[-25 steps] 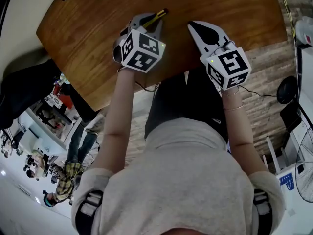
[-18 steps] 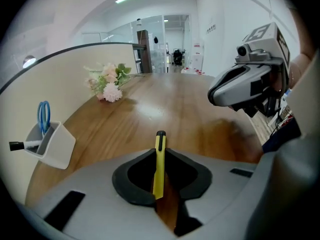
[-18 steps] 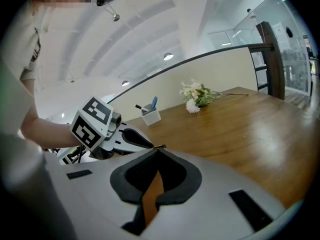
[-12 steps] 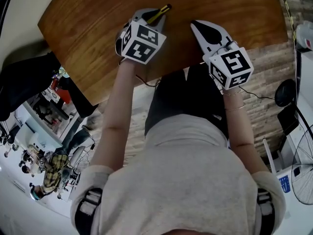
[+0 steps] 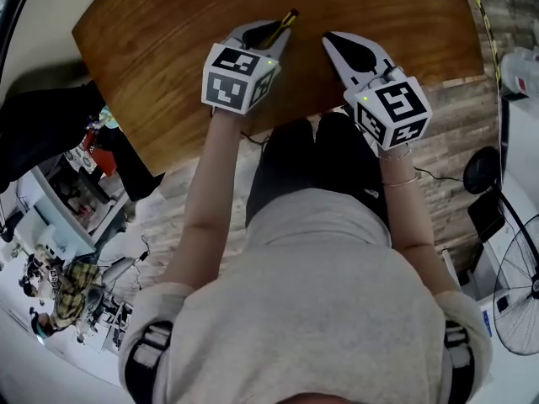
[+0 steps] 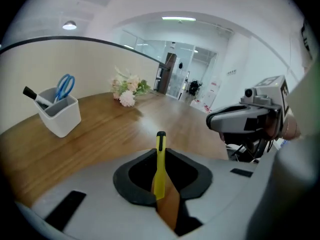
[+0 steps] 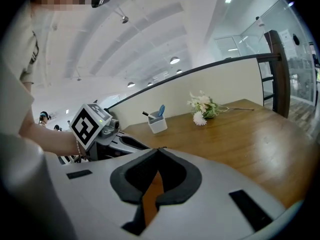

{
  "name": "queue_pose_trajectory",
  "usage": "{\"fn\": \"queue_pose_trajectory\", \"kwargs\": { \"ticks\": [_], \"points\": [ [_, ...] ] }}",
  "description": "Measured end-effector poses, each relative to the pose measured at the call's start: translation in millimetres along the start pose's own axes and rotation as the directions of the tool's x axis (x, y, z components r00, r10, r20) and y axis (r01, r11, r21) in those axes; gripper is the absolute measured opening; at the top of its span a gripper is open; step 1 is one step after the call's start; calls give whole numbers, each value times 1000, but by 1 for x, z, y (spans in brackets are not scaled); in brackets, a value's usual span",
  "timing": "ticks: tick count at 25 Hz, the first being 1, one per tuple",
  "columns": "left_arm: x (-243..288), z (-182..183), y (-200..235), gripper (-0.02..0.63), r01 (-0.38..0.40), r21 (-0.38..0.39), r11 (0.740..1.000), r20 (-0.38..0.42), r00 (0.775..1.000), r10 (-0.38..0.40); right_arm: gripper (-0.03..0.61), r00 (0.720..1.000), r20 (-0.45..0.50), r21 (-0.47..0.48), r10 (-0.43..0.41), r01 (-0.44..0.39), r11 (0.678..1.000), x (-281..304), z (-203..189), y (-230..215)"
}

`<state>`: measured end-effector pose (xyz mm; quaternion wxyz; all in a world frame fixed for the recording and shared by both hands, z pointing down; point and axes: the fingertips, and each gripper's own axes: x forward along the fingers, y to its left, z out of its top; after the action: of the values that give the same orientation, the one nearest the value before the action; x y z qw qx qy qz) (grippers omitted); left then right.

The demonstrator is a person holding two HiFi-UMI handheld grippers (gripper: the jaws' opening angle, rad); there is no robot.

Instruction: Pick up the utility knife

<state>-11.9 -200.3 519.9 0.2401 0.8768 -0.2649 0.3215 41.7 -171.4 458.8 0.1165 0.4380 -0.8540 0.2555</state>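
The utility knife point(image 5: 280, 24) is a slim yellow tool with a black tip point(image 6: 160, 161). It stands up between the jaws of my left gripper point(image 5: 271, 34), which is shut on it above the wooden table point(image 5: 160, 57). Those jaws have just been opening a little, with the knife still clamped between them point(image 6: 160, 151). My right gripper point(image 5: 331, 39) hangs beside it to the right, shut with its tips meeting and nothing held point(image 7: 159, 149). Each gripper shows in the other's view: the right gripper point(image 6: 240, 119) and the left gripper point(image 7: 115, 139).
A white pen holder point(image 6: 59, 115) with blue scissors stands far back on the table, and it also shows as a small white cup point(image 7: 158, 125). A bunch of flowers point(image 6: 127, 91) lies by the wall. The table's near edge runs just under both grippers. A fan point(image 5: 515, 297) stands on the floor at right.
Both grippers have come up off the table. The left one has rolled, its marker cube now faces differently, and the knife has risen with it.
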Motion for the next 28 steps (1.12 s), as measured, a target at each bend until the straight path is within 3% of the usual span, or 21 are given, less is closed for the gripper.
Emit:
{"fn": "queue_pose_trajectory", "kwargs": {
  "ticks": [8,16,22,28],
  "points": [
    [-43,47,-6,71,-25,-71,997,173,984,37,9,998,49,-75,34,-30,997,-4,33,12],
    [-95,88,-14,71,-109,-19,994,324,940,110,9,994,88,-137,63,-51,989,-13,63,30],
    [-132,106,-17,71,-132,-40,990,438,888,136,9,988,122,-192,91,-66,979,-16,88,46],
    [-160,113,-29,71,-144,-80,986,550,819,164,9,981,147,-245,129,-90,965,-24,107,61]
  ]
}}
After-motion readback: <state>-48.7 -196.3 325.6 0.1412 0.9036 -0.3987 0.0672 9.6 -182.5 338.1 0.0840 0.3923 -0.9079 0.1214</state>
